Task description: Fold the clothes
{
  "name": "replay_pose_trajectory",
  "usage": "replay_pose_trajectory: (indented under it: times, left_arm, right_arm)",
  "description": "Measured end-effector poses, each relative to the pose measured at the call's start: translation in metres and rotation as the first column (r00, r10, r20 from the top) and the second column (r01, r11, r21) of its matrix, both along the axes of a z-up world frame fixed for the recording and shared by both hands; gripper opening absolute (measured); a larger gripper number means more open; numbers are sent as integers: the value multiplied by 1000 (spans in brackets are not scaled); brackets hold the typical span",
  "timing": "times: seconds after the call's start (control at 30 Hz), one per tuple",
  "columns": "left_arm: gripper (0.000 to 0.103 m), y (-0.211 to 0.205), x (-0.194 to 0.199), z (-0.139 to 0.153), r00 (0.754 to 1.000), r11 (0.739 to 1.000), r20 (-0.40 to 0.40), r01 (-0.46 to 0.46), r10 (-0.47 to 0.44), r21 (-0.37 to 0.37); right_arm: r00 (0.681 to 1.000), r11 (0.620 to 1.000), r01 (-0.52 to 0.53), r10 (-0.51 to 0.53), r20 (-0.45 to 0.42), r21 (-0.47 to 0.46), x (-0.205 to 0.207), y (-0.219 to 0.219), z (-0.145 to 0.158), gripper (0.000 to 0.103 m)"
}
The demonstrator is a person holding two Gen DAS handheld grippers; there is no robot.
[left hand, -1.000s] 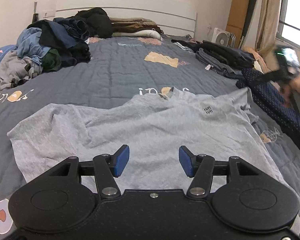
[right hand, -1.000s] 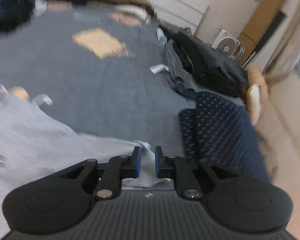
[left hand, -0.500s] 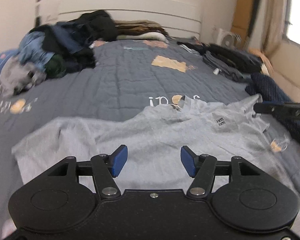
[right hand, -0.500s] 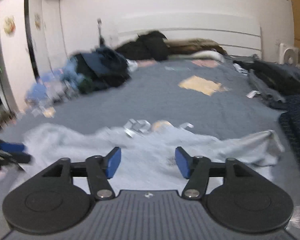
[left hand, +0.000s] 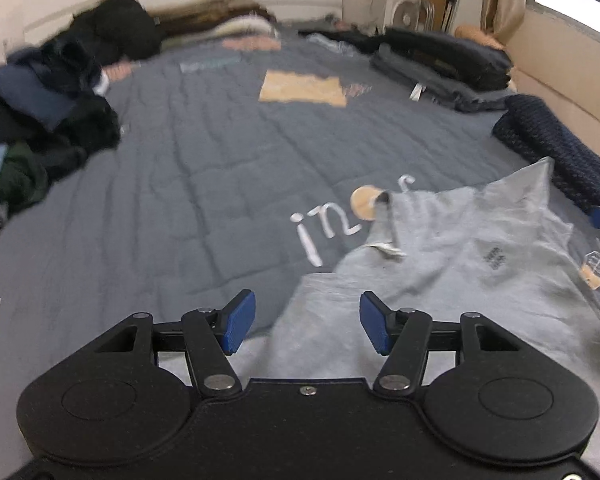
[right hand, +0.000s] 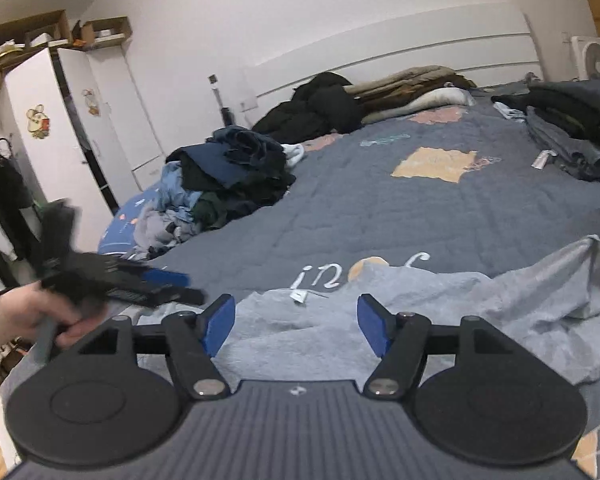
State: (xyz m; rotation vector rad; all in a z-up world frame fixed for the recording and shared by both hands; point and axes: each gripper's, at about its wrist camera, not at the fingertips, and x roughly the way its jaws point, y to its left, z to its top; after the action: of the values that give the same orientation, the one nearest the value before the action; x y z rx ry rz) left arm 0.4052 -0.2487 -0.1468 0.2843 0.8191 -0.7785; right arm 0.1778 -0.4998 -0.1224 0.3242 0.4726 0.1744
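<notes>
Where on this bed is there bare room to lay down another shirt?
The widest bare stretch is the middle of the quilt, between the messy clothes heap on one side and the folded dark stack on the other, beyond the grey shirt. The headboard end is crowded with a black and tan pile.

Soft matt grey jersey cloth on the T-shirt (left hand: 460, 280), creased; quilted matt grey cloth on the bedspread (left hand: 220, 168), stitched in squares. Matt black plastic on the right gripper (right hand: 296, 322), ribbed body, blue rubbery pads, shiny metal pivot pins. Smooth white gloss on the wardrobe (right hand: 52, 128)
</notes>
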Motion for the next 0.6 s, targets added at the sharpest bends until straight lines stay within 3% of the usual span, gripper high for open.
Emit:
replay_pose_trajectory:
  times: [0.13, 0.23, 0.3, 0.53, 0.6]
  left_arm:
    - [56, -11, 29, -23, 996, 998, -78, 55, -52, 36]
    - [42, -21, 43, -44, 988, 994, -139, 85, -75, 67]
    - [41, -26, 51, -59, 980, 991, -180, 102, -86, 84]
    - [39, -33, 43, -74, 986, 987, -127, 126, -113, 100]
    - [24, -34, 37, -72, 984, 983, -107, 153, -142, 103]
  right_arm:
    - [1000, 1000, -7, 7, -16, 0, 6, -2, -7, 67]
    - [999, 1000, 0, 1, -34, 5, 9, -3, -11, 67]
    - [999, 1000, -2, 2, -42, 7, 9, -4, -13, 67]
    - [998, 1000, -10, 9, -59, -12, 9, -1, -18, 67]
    - [998, 1000, -14, 13, -62, -16, 9, 0, -18, 67]
